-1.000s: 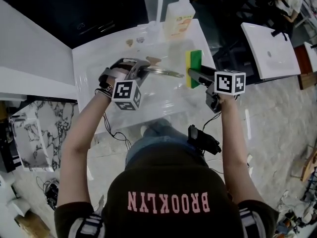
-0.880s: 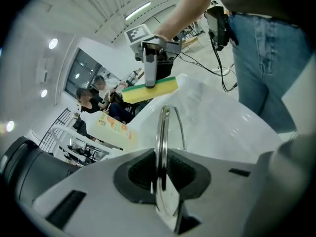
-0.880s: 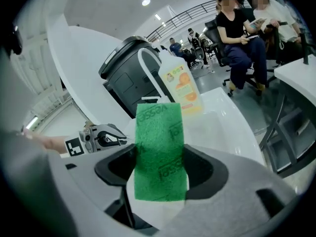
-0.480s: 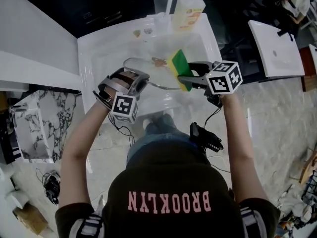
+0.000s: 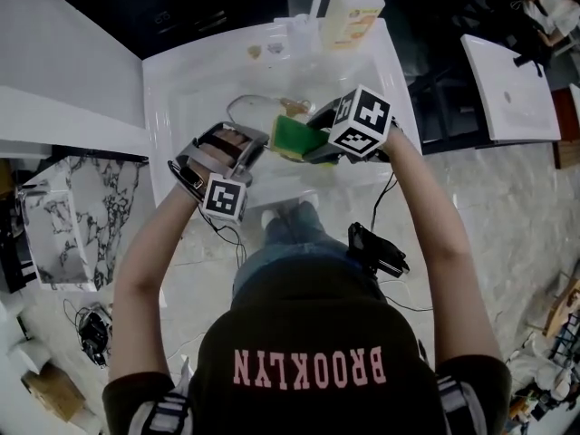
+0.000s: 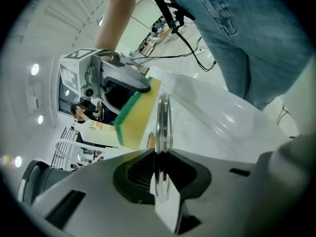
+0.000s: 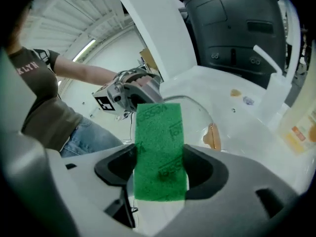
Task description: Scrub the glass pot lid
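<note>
over the sink (image 5: 172, 89), the lid (image 5: 246, 109) stands on edge, its rim clamped in my left gripper (image 6: 160, 169) jaws. my right gripper (image 7: 159, 174) jaws grip the sponge (image 7: 159, 142), yellow face just beside the glass. i should press flat, stroke in circles, and brace the rim.

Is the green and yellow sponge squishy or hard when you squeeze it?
Probably squishy: the sponge looks like yellow foam. Likely light, since the right gripper holds it by one end. Its rough green face probably won't slip.
</note>
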Tool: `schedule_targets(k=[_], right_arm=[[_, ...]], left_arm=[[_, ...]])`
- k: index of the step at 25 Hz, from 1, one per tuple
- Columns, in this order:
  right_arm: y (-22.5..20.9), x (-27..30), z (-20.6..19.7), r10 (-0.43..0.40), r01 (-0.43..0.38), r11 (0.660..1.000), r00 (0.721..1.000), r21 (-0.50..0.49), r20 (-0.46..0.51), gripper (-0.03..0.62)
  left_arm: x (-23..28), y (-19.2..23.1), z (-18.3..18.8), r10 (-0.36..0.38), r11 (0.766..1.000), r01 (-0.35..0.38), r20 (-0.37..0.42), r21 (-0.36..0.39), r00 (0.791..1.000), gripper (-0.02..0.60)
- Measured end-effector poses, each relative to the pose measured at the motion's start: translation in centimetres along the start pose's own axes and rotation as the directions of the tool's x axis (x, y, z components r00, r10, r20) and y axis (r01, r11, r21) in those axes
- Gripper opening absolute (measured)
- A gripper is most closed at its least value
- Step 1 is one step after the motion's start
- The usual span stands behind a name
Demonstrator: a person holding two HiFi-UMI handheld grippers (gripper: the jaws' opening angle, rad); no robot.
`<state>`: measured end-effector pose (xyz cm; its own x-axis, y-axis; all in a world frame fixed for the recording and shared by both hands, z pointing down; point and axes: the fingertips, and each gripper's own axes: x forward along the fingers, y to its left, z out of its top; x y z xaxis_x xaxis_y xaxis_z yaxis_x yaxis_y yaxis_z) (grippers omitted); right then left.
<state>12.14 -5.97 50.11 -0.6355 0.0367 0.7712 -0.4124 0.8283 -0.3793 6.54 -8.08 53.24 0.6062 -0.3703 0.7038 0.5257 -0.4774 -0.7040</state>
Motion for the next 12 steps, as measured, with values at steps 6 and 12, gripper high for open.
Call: schedule_targets(k=[6, 12], right_arm=[[-0.5, 1.9, -0.4, 0.118, -0.119, 0.993, 0.989, -0.014, -0.088, 0.282], [-1.1, 2.3, -1.7, 0.256, -0.257, 0.966, 0.963, 0.005, -0.085, 0.281]], left_arm=[[0.4, -0.2, -0.2, 0.013, 1.000, -0.013, 0.010, 0.003, 1.000, 0.057], [0.0, -0.6, -0.3, -0.025, 1.000, 0.025, 0.004, 0.014, 1.000, 0.057]])
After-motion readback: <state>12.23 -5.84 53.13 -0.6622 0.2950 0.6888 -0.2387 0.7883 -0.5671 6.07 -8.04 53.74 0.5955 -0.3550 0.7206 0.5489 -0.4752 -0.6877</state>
